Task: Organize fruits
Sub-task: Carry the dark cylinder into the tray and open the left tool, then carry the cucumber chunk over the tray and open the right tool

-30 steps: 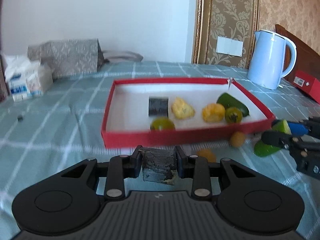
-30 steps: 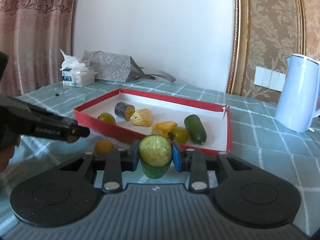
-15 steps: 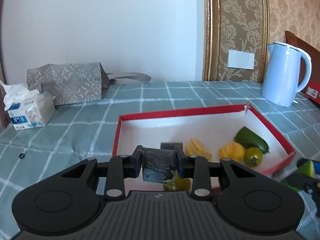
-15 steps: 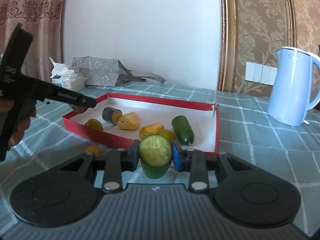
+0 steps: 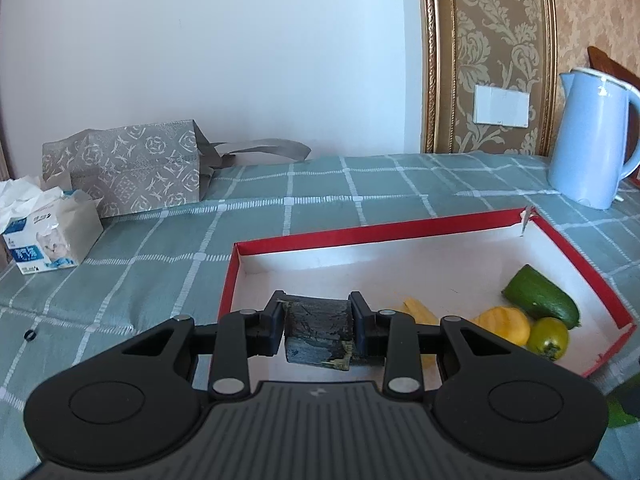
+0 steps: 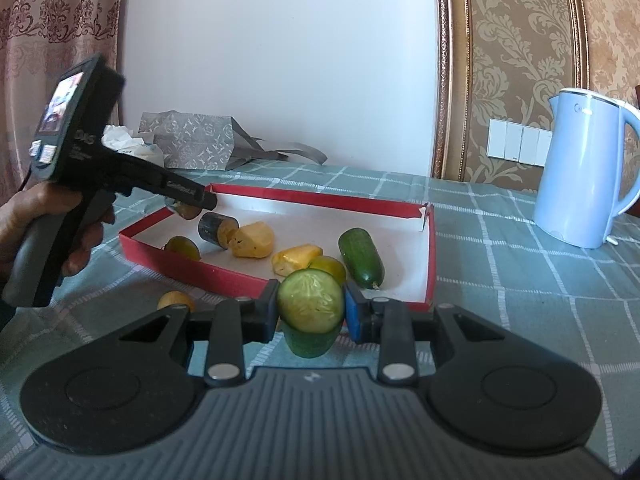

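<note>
A red-walled shallow box (image 5: 372,232) (image 6: 320,200) with a white floor lies on the checked cloth. In it are a dark fruit chunk (image 6: 216,229), yellow pieces (image 6: 254,239) (image 5: 506,324), green-yellow tomatoes (image 5: 548,338) (image 6: 182,247) and a whole cucumber (image 5: 540,298) (image 6: 360,258). My left gripper (image 5: 318,326) is shut on a dark-skinned fruit chunk (image 5: 318,330) and hangs over the box's left part; the right wrist view shows it (image 6: 184,206) above the box's near-left corner. My right gripper (image 6: 310,310) is shut on a cut cucumber piece (image 6: 310,304), just in front of the box.
A small orange fruit (image 6: 174,301) lies on the cloth in front of the box. A pale blue kettle (image 5: 592,140) (image 6: 584,168) stands at the right. A grey patterned bag (image 5: 124,172) and a tissue pack (image 5: 48,240) sit at the back left. A person's hand (image 6: 48,236) holds the left gripper.
My left gripper has carried the dark chunk forward from in front of the box to over its left part. My right gripper with the cucumber piece has stayed put.
</note>
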Demonstrator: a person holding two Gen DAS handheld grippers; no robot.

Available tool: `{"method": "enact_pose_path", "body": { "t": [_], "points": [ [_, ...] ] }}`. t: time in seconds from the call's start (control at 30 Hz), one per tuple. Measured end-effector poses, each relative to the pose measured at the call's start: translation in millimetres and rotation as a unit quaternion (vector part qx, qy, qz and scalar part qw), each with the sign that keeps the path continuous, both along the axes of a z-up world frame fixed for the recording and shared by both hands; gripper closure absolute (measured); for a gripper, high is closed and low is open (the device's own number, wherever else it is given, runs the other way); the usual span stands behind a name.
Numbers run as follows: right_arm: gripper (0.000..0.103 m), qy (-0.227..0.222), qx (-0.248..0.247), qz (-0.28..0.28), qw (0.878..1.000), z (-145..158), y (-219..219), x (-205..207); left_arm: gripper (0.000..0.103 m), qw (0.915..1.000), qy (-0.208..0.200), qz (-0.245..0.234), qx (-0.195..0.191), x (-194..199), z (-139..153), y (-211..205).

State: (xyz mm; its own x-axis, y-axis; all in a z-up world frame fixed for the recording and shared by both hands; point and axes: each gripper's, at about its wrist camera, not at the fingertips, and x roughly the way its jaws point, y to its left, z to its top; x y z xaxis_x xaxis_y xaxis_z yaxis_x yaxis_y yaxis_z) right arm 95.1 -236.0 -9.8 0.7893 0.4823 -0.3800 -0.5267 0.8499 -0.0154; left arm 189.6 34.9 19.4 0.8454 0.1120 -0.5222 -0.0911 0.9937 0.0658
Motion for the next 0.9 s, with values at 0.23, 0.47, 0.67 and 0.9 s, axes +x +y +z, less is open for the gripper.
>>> {"method": "enact_pose_path", "body": {
  "t": [0.23, 0.47, 0.67, 0.9],
  "points": [
    [0.072, 0.003, -0.002, 0.001, 1.000, -1, 1, 1, 0.063, 0.9998, 0.010, 0.013, 0.007, 22, -7, 1],
    [0.072, 0.007, -0.005, 0.002, 1.000, -2, 2, 1, 0.021, 0.9987, -0.040, 0.028, 0.016, 12, -4, 4],
    [0.072, 0.006, -0.006, 0.000, 1.000, -1, 2, 3, 0.019, 0.9962, -0.073, 0.044, 0.016, -19, 7, 8],
    [0.072, 0.005, -0.012, 0.001, 1.000, -3, 3, 2, 0.017, 0.9959, -0.074, 0.032, -0.042, -74, -4, 15]
  ]
}}
